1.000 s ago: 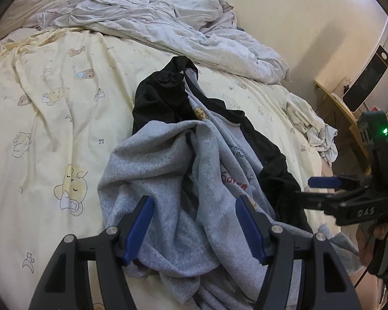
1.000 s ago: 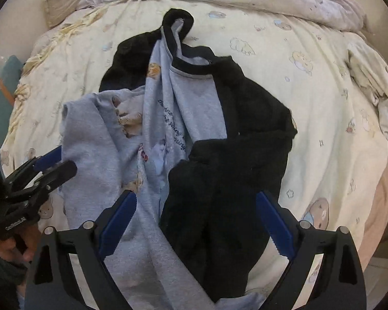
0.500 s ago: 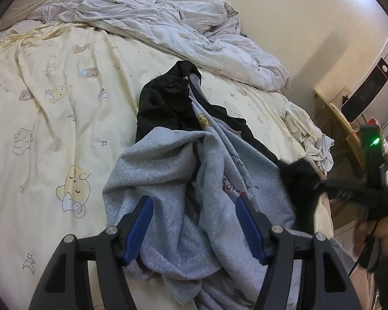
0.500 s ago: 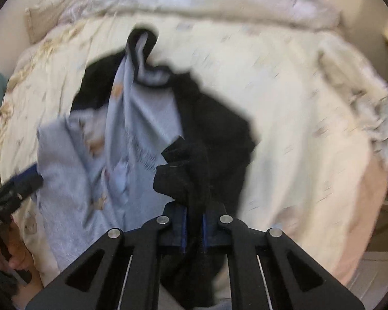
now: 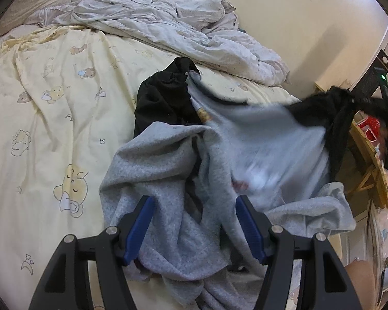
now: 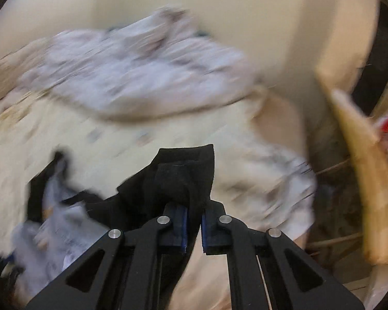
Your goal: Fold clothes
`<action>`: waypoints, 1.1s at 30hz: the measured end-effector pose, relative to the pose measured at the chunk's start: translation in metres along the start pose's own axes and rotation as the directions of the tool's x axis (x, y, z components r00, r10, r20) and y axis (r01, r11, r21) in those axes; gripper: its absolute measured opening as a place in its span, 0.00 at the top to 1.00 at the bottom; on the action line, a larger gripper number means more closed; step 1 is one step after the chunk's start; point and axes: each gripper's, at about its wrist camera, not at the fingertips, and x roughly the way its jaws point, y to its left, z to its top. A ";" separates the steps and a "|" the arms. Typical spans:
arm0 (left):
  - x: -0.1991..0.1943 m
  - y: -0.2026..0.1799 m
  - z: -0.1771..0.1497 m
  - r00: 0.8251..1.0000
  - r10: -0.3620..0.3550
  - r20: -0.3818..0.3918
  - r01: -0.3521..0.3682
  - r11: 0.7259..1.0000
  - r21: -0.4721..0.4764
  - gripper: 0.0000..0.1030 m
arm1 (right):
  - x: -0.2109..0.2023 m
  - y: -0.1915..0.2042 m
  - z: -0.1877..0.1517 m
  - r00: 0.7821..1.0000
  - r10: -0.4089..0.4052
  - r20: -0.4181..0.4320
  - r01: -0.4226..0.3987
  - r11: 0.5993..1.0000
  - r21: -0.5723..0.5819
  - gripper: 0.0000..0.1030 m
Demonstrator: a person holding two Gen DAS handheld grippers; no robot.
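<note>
Two hand-held grippers: right (image 6: 193, 228) pinches black sleeve (image 6: 186, 178); left (image 5: 194, 228) spread.

A bed under a cream cartoon-print sheet (image 5: 51, 108), rumpled pale duvet (image 5: 168, 23) against a beige wall (image 5: 310, 13) (wooden table (image 5: 367, 149) beside).

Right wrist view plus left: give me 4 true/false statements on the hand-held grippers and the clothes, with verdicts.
1. The right hand-held gripper is shut on the black sleeve. True.
2. The left hand-held gripper is clamped on the grey sweatshirt. False: its jaws stand wide open over the sweatshirt, gripping nothing.
3. The black sleeve is raised off the bed. True: in the left wrist view it hangs in the air at the right, the light fabric stretched toward it.
4. The clothes lie on a bare wooden table. False: they lie on a yellow cartoon-print bedsheet, with a crumpled pale duvet behind.
</note>
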 end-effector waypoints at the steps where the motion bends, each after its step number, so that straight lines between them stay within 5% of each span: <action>1: 0.001 0.000 0.000 1.000 0.003 -0.001 -0.003 1.000 0.003 0.35 | 0.009 -0.007 0.009 1.000 -0.030 0.003 0.030 0.999 0.011 0.93; 8: 0.005 -0.002 -0.003 1.000 0.027 -0.005 -0.027 0.999 0.026 0.35 | 0.115 -0.010 0.041 0.981 -0.126 -0.148 0.119 0.991 -0.056 0.93; 16: 0.006 -0.004 -0.004 0.999 0.035 -0.001 -0.035 0.999 0.040 0.35 | 0.186 -0.022 -0.007 0.885 -0.150 -0.440 0.125 0.989 -0.085 0.88; 19: 0.006 -0.005 -0.005 0.999 0.034 -0.002 -0.034 0.998 0.043 0.35 | 0.158 -0.020 -0.007 0.903 -0.173 -0.393 0.139 0.984 -0.114 0.60; 21: 0.004 -0.006 -0.006 0.999 0.035 0.001 -0.035 0.998 0.048 0.35 | 0.130 -0.018 -0.005 0.921 -0.185 -0.343 0.149 0.981 -0.127 0.15; 23: 0.002 -0.007 -0.007 1.000 0.028 0.003 -0.028 0.999 0.047 0.35 | 0.087 -0.013 -0.004 0.948 -0.177 -0.263 0.144 0.980 -0.138 0.11; 26: -0.004 -0.009 -0.008 1.000 0.013 0.009 -0.014 0.999 0.043 0.35 | 0.039 -0.002 -0.015 0.970 -0.122 -0.208 0.088 0.982 -0.167 0.11; 29: -0.009 -0.012 -0.010 1.000 0.013 0.014 -0.014 0.999 0.050 0.35 | -0.013 0.022 -0.056 0.976 0.053 -0.210 -0.088 0.983 -0.161 0.11; 31: -0.008 -0.014 -0.014 1.000 0.024 -0.009 -0.023 0.997 0.067 0.35 | -0.045 0.038 -0.101 0.950 0.224 -0.219 -0.251 0.962 -0.107 0.11; 33: -0.007 -0.019 -0.022 0.998 0.028 -0.048 -0.023 0.995 0.092 0.35 | -0.067 0.051 -0.149 0.894 0.393 -0.215 -0.409 0.912 -0.032 0.11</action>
